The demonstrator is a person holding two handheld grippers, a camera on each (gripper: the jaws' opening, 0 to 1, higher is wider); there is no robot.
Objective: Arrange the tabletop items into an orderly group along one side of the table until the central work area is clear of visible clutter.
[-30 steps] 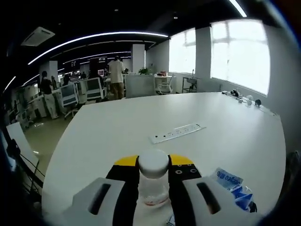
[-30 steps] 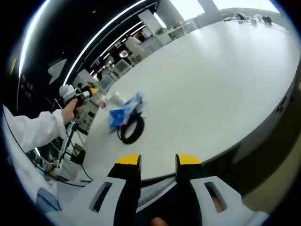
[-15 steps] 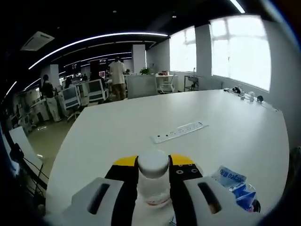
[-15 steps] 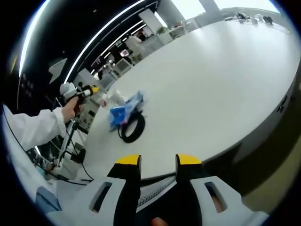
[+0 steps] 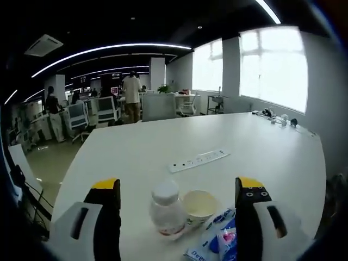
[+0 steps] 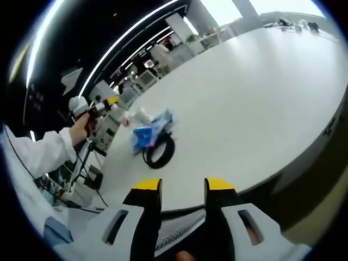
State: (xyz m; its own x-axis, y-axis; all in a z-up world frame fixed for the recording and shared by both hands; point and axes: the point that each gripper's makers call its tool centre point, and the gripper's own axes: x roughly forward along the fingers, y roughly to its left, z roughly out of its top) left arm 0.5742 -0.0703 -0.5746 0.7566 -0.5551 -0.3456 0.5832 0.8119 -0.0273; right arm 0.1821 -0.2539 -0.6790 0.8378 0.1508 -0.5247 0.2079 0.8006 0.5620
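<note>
The small clear bottle with its white cap stands upright on the white table, between the jaws of the left gripper but touching neither — those jaws are spread wide, one well off to each side of it, and they hold nothing. Just beside the bottle, touching or nearly so, sits a small cream-coloured cup, open side up. Next to the cup, toward the near table edge, lies a blue-and-white packet with printed lettering, partly cut off by the bottom of the left gripper view. Farther out on the table, well apart from this cluster, a long white power strip lies flat and askew. At the far side of the table, by the windows, some small dark and pale objects are too small to tell.

In the right gripper view the right gripper hangs off the table edge, its yellow-tipped jaws close together with a narrow gap between them and nothing in it. On the table ahead of it lies the blue packet, and against its near side a black ring-shaped coil rests flat. Beyond them, a hand in a white sleeve grips the handle of the left gripper.

Office desks, chairs and standing people fill the room behind the table.
</note>
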